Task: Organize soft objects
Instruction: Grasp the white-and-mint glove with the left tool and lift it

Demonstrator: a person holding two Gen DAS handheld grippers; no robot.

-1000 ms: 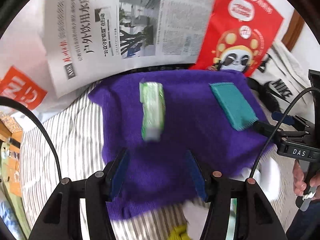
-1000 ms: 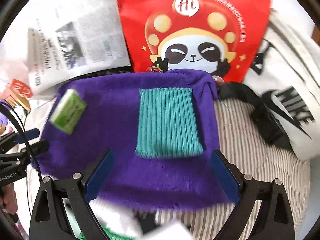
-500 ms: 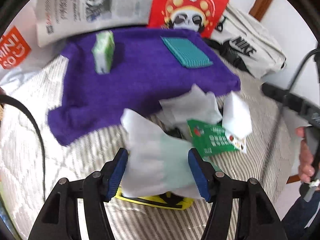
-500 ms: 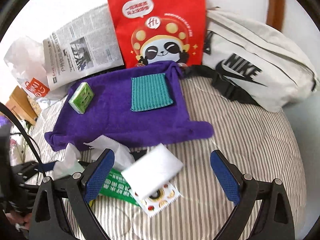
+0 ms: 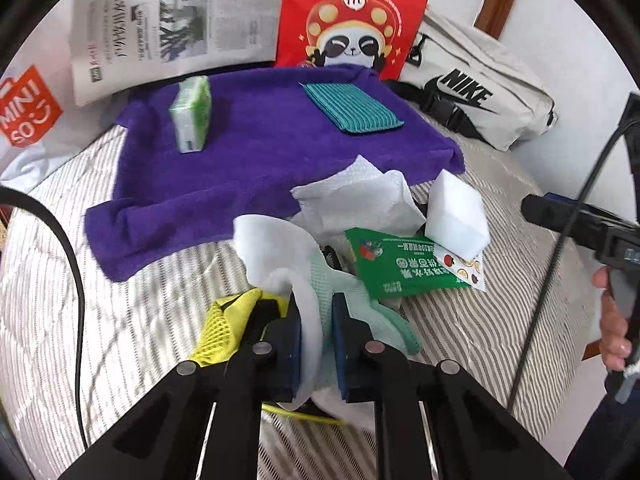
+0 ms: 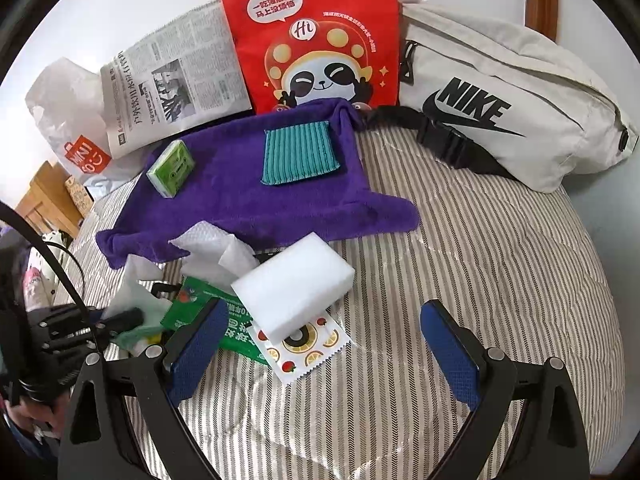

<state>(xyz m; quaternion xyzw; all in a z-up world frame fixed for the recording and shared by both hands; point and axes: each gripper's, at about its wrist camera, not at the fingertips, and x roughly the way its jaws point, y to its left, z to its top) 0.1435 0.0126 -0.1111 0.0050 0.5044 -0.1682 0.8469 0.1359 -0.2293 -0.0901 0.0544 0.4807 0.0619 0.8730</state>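
Left tool pinches white cloth beside green packet.

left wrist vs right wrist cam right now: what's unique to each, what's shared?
Left wrist only: the left gripper shut on a white cloth, and yellow mesh fabric under its left finger.

Right wrist only: the right gripper, jaws open and empty, hanging over the fruit-print sachet, plus wooden furniture at the far left.

Both: purple towel, teal cloth, green tissue pack, white sponge block, green packet, red panda bag, newspaper, Nike bag.
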